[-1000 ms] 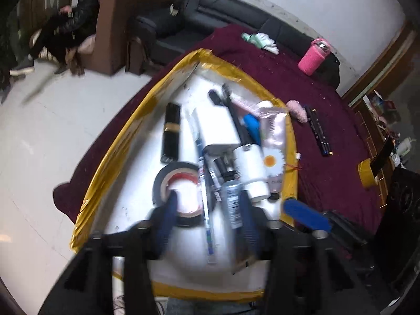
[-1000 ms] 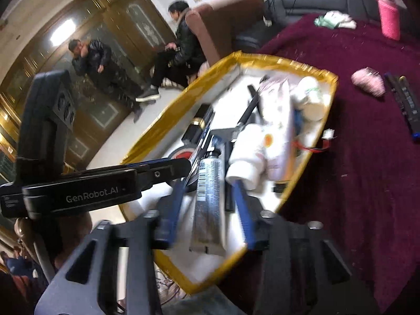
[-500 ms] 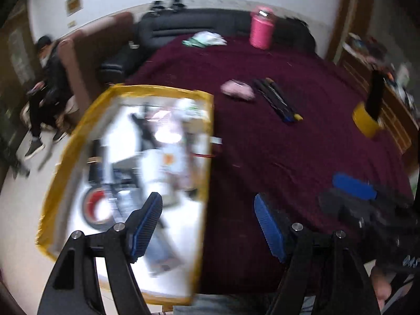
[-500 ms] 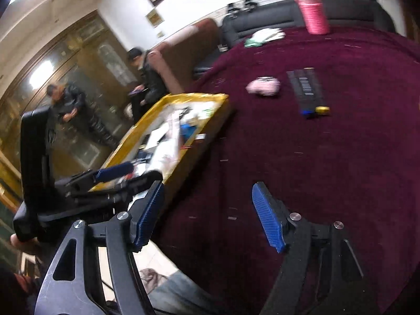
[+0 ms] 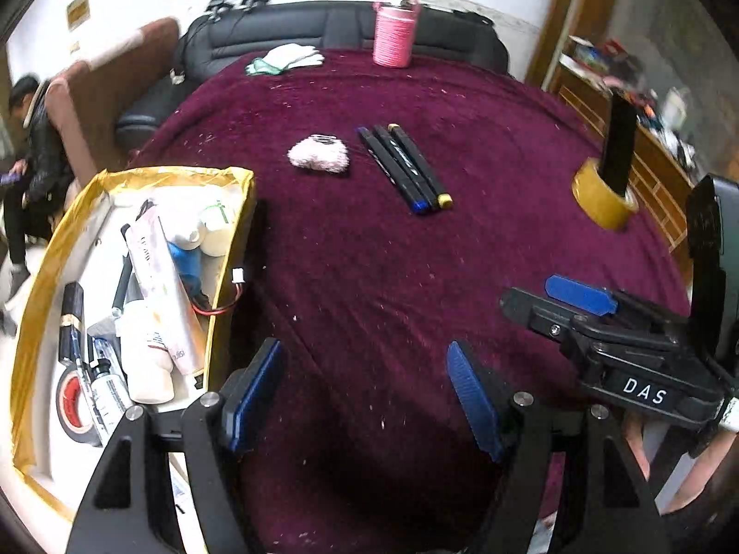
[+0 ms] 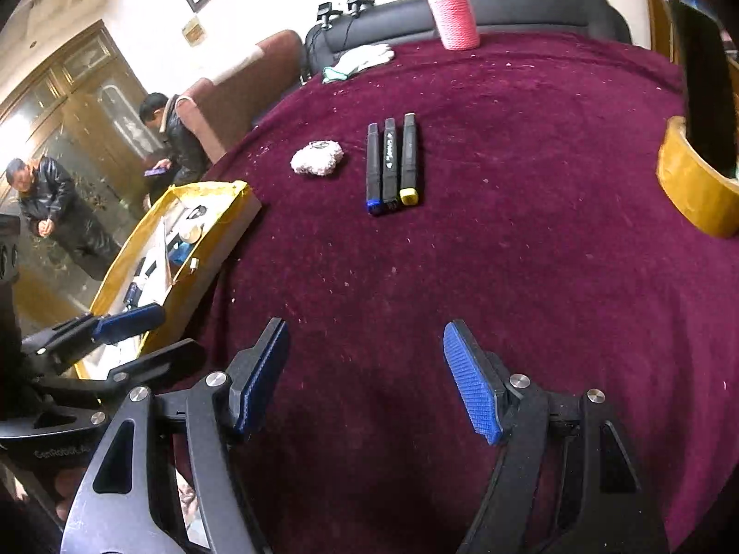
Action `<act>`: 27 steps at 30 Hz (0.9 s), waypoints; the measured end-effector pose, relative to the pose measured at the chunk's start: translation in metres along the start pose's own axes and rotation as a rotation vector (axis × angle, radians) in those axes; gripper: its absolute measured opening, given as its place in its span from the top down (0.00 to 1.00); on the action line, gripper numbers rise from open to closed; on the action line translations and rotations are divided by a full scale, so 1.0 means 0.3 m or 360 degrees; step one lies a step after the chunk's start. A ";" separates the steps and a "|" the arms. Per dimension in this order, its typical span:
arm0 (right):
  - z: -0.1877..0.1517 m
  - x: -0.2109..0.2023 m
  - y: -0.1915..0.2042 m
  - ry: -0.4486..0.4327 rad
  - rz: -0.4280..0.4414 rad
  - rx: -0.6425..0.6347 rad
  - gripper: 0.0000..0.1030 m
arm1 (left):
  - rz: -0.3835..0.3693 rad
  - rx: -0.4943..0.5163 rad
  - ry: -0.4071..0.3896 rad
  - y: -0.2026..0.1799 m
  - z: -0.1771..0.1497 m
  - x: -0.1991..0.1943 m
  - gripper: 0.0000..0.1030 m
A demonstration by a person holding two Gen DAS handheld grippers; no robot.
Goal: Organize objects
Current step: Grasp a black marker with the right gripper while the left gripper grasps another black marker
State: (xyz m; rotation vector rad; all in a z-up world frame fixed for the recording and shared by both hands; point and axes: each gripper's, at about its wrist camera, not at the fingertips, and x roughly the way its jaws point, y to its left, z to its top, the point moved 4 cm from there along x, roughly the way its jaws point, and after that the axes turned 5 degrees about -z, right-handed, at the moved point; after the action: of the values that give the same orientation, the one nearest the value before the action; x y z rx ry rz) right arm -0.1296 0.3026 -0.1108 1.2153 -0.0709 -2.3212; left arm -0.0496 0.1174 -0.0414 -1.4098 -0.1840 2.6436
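Observation:
A yellow-edged box (image 5: 233, 249) sits at the table's left edge, full of tubes, bottles, pens and a black tape roll (image 5: 69, 404); it also shows in the right wrist view (image 6: 138, 226). Three markers (image 5: 404, 166) lie side by side mid-table, also in the right wrist view (image 6: 390, 164), next to a pink fluffy object (image 5: 318, 154) (image 6: 318, 159). My left gripper (image 5: 365, 383) is open and empty above the cloth right of the box. My right gripper (image 6: 365, 374) is open and empty, nearer the front edge.
A yellow tape roll (image 5: 602, 198) holding an upright black object stands at the right. A pink bottle (image 5: 392, 30) and white gloves (image 5: 286, 57) lie at the far edge. The table has a dark red cloth (image 6: 531, 254). People sit and stand at the left.
Both grippers have swung from over the box to the right, above the cloth. The right gripper let go of a grey tube and opened wide, and the left gripper opened too.

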 end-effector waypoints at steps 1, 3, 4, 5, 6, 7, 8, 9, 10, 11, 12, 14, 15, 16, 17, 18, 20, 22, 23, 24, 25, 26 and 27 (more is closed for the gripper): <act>0.007 -0.007 0.004 -0.0001 0.0001 -0.0014 0.32 | -0.0005 -0.0008 -0.0005 0.007 0.008 0.002 0.29; 0.051 0.005 0.014 -0.0003 0.0029 -0.0038 0.32 | -0.0022 -0.0053 -0.0012 0.026 0.022 0.007 0.29; 0.076 0.013 0.015 0.0001 0.0036 -0.0040 0.32 | -0.0034 -0.0085 -0.0013 0.036 0.027 0.010 0.29; 0.114 0.025 0.014 0.0005 0.0030 -0.0045 0.32 | -0.0045 -0.0108 -0.0010 0.046 0.034 0.012 0.29; 0.127 0.027 0.014 0.0001 0.0017 -0.0052 0.32 | -0.0052 -0.0110 -0.0011 0.048 0.037 0.014 0.29; 0.157 0.036 0.007 0.0000 -0.0006 -0.0053 0.32 | -0.0056 -0.0110 -0.0010 0.051 0.040 0.016 0.29; 0.193 0.053 -0.004 0.0011 -0.0026 -0.0044 0.32 | -0.0066 -0.0110 -0.0005 0.052 0.043 0.018 0.29; 0.225 0.069 -0.015 0.0021 -0.0030 -0.0034 0.32 | -0.0091 -0.0114 0.0002 0.053 0.049 0.021 0.29; 0.268 0.092 -0.033 0.0035 -0.0017 -0.0006 0.32 | -0.0105 -0.0117 0.0007 0.052 0.053 0.023 0.29; 0.296 0.105 -0.044 0.0045 -0.0017 0.0013 0.33 | -0.0119 -0.0115 0.0014 0.050 0.058 0.026 0.29; 0.327 0.125 -0.055 0.0053 -0.0037 0.0014 0.34 | -0.0138 -0.0097 0.0021 0.044 0.064 0.028 0.29; 0.381 0.184 -0.075 0.0069 -0.0128 -0.0020 0.39 | -0.0156 -0.0076 0.0031 0.034 0.075 0.033 0.29; 0.395 0.221 -0.078 0.0105 -0.0138 -0.0031 0.45 | -0.0161 -0.0073 0.0033 0.031 0.082 0.037 0.29; 0.405 0.257 -0.077 0.0134 -0.0129 -0.0045 0.51 | -0.0156 -0.0065 0.0040 0.028 0.089 0.044 0.29; 0.409 0.299 -0.081 0.0173 -0.0114 -0.0033 0.57 | -0.0143 -0.0053 0.0048 0.025 0.098 0.052 0.29; 0.409 0.319 -0.080 0.0196 -0.0103 -0.0033 0.61 | -0.0141 -0.0047 0.0048 0.022 0.102 0.054 0.29; 0.405 0.356 -0.074 0.0204 -0.0100 -0.0066 0.63 | -0.0137 -0.0032 0.0058 0.020 0.112 0.064 0.29; 0.405 0.374 -0.079 0.0212 -0.0109 -0.0077 0.63 | -0.0130 -0.0020 0.0081 0.018 0.119 0.077 0.29; 0.403 0.383 -0.081 0.0228 -0.0085 -0.0071 0.63 | -0.0124 -0.0012 0.0093 0.014 0.124 0.083 0.29; 0.402 0.390 -0.087 0.0238 -0.0075 -0.0059 0.63 | -0.0116 -0.0005 0.0100 0.010 0.130 0.089 0.29; 0.405 0.392 -0.092 0.0233 -0.0064 -0.0058 0.63 | -0.0102 0.0002 0.0112 0.006 0.139 0.098 0.29; 0.407 0.392 -0.096 0.0228 -0.0077 -0.0062 0.64 | -0.0084 0.0003 0.0126 0.005 0.144 0.106 0.29; 0.406 0.390 -0.104 0.0217 -0.0129 -0.0062 0.67 | -0.0055 -0.0008 0.0158 0.005 0.156 0.121 0.29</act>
State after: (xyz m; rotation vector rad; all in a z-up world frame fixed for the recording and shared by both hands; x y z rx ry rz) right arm -0.2923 0.2526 -0.1348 1.3759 0.0724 -2.2899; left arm -0.1087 0.1206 -0.0454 -1.5209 -0.2019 2.5406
